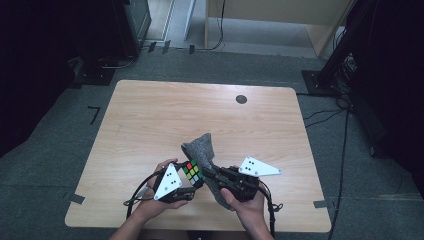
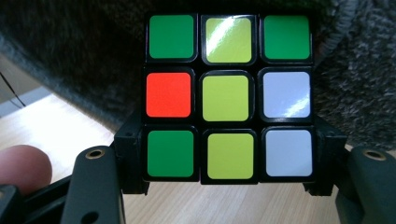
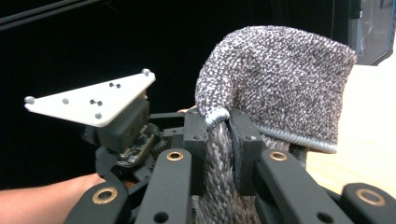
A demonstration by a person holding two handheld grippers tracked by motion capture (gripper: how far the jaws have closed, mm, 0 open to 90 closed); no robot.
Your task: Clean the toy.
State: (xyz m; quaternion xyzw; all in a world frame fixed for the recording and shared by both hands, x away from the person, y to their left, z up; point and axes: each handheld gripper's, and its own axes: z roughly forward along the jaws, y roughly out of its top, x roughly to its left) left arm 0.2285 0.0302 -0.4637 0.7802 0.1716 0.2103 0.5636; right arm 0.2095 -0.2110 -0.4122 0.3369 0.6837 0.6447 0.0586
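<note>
Here, one puzzle cube (image 2: pixel 228 97), one grey sock (image 3: pixel 280 84), two grippers

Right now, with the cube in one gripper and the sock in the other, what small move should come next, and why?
Probably ease the Rubik's cube forward into the grey sock's mouth. The left gripper clamps the cube right at the knit, and the right gripper pinches the sock's hemmed rim, holding it up off the table.
</note>
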